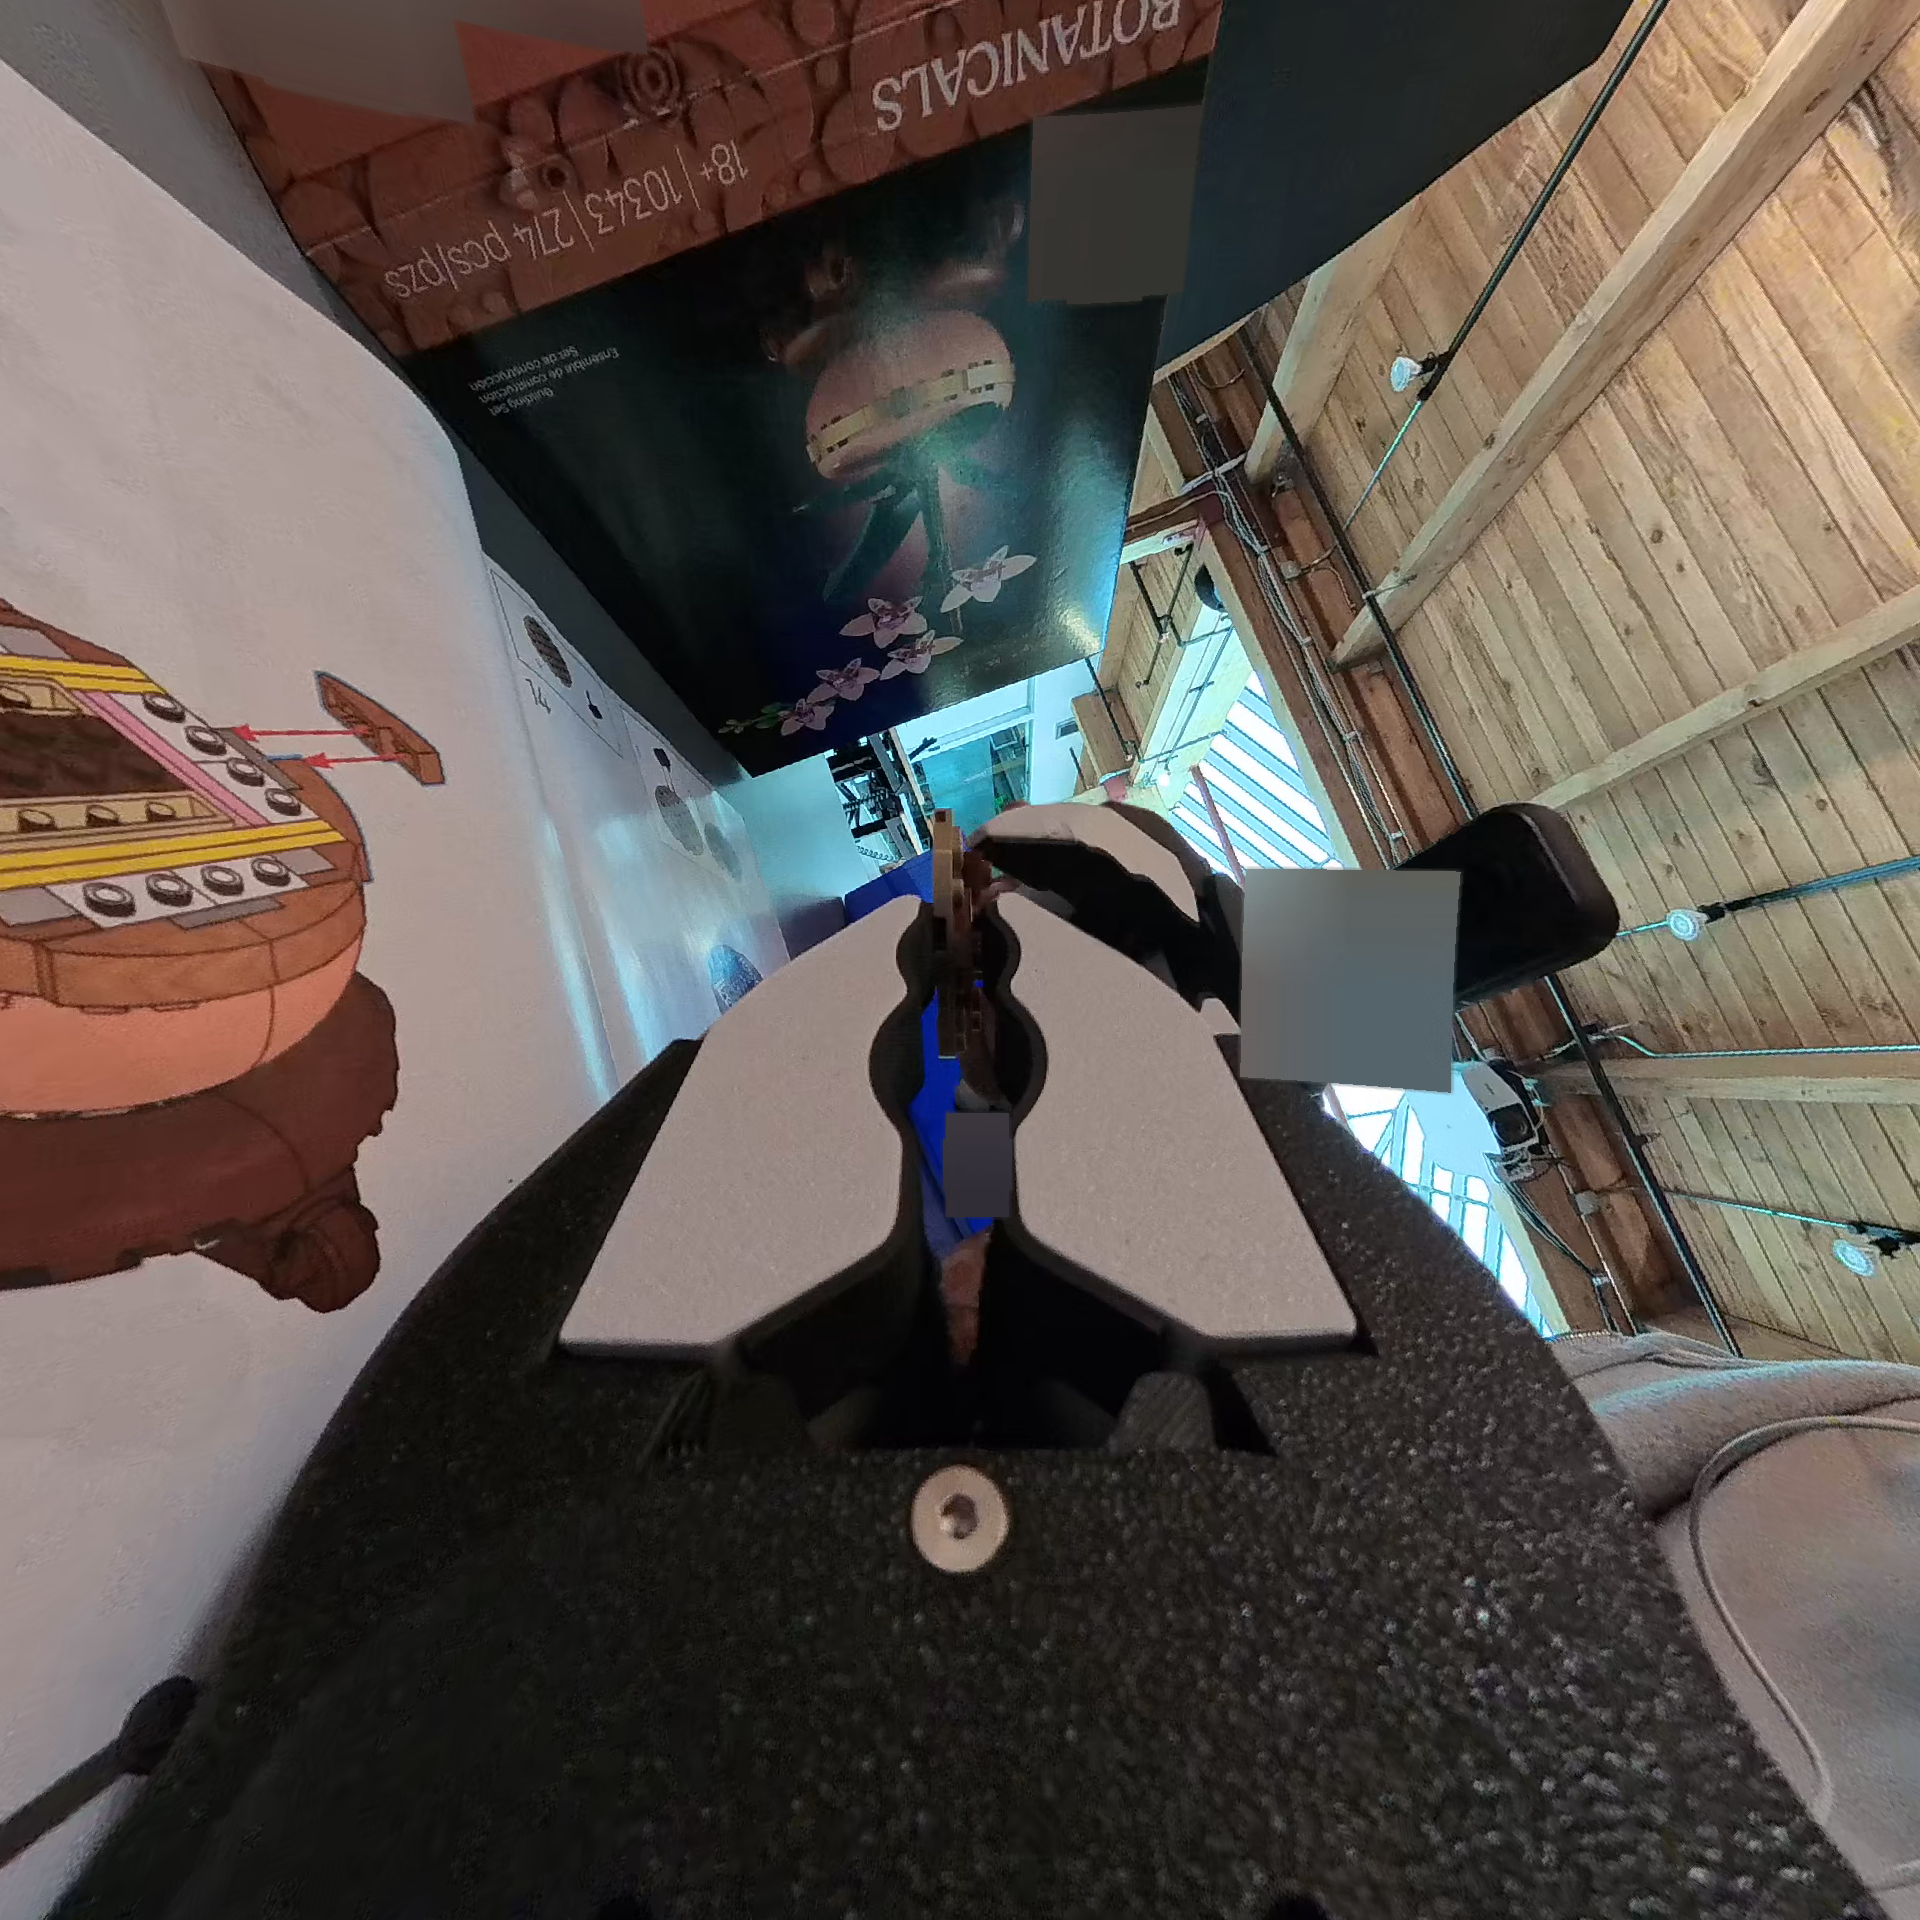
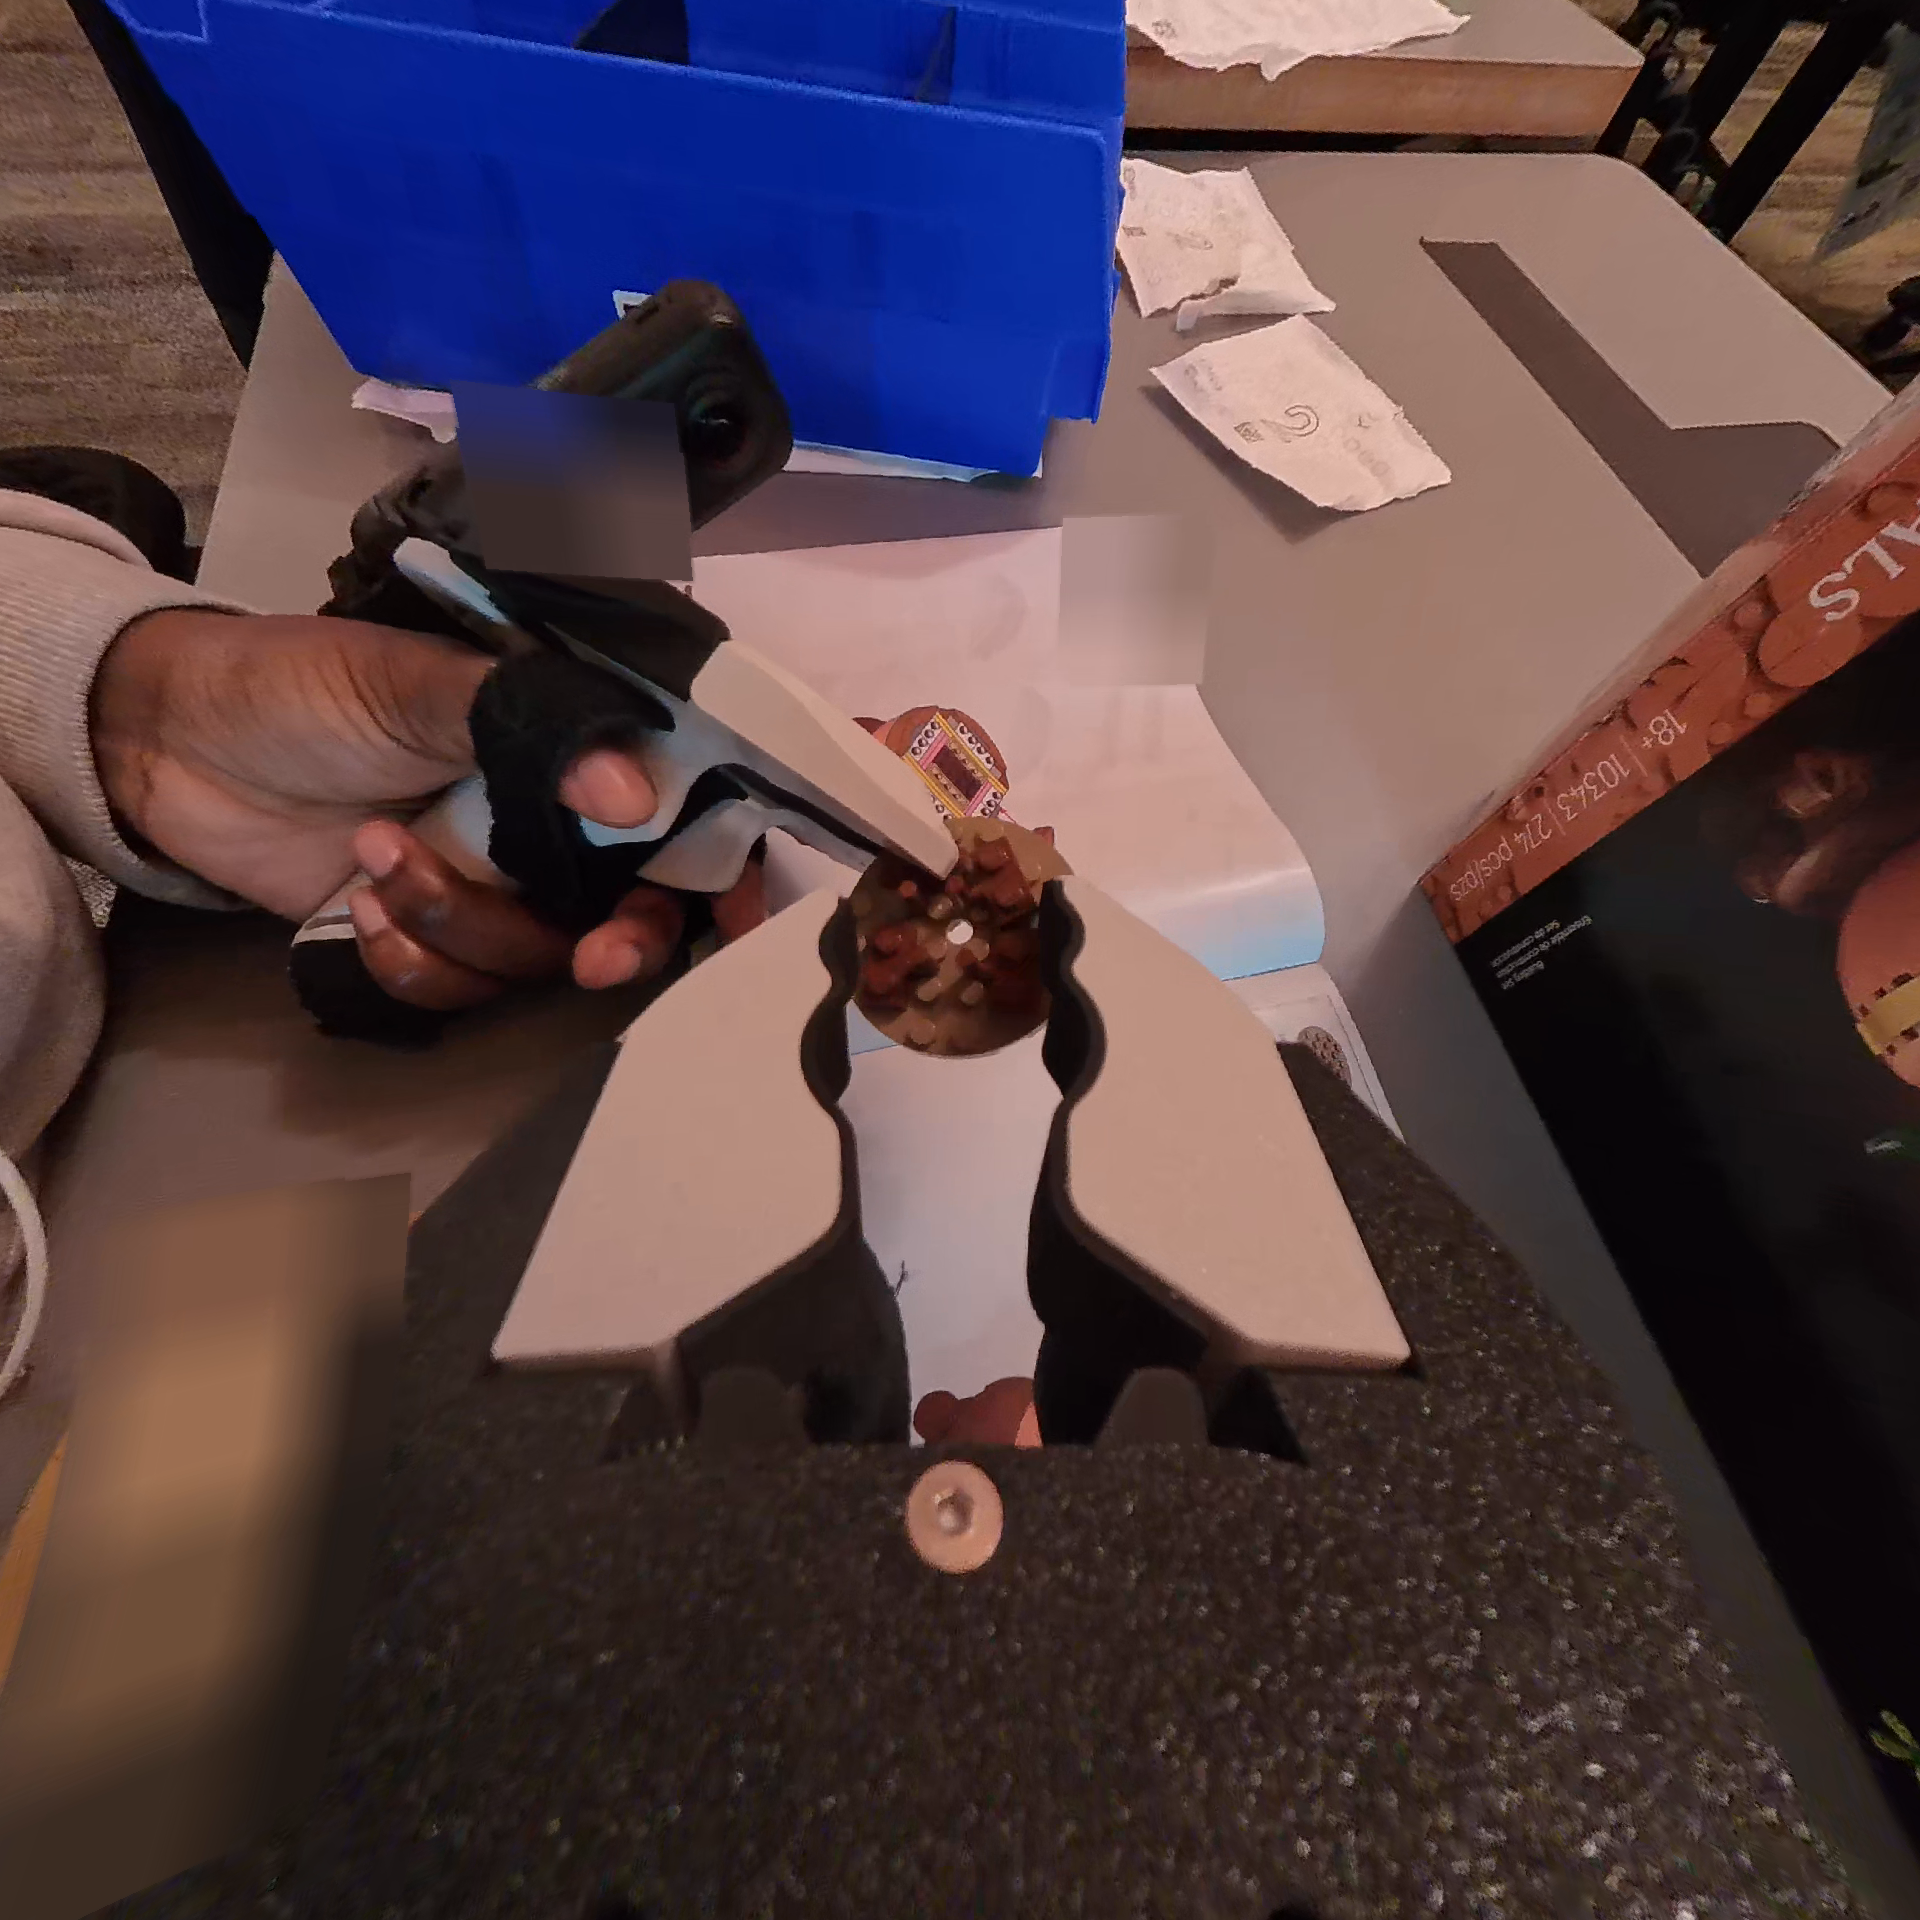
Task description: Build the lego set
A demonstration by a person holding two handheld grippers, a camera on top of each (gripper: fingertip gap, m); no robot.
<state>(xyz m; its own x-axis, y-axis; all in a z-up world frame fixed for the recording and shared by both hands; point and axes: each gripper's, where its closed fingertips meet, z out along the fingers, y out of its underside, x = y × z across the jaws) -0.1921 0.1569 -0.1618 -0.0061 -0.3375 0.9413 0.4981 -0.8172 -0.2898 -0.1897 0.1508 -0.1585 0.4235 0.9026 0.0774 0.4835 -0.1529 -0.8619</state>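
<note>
Right now the left gripper (image 1: 961, 935) pinches a round tan lego disc (image 1: 951, 940) edge-on between its two grey fingers, which are pressed nearly together on the piece. Seen from the right wrist view, that same left gripper (image 2: 940, 847) comes in from the left, held by a person's hand (image 2: 312, 800), and its tip grips the upper edge of the disc (image 2: 951, 945), whose face carries small brown and tan pieces.

The right gripper (image 2: 951, 935) has its fingers spread on either side of the disc; whether the pads touch its rim I cannot tell.

Beneath both grippers lies the open instruction booklet (image 2: 1091, 790) on a grey table (image 2: 1455, 644). Off to the right gripper's right stands the set's box (image 2: 1662, 935); ahead and to the left sits a blue bin (image 2: 675, 208), with torn paper bags (image 2: 1299, 426) ahead on the right.
</note>
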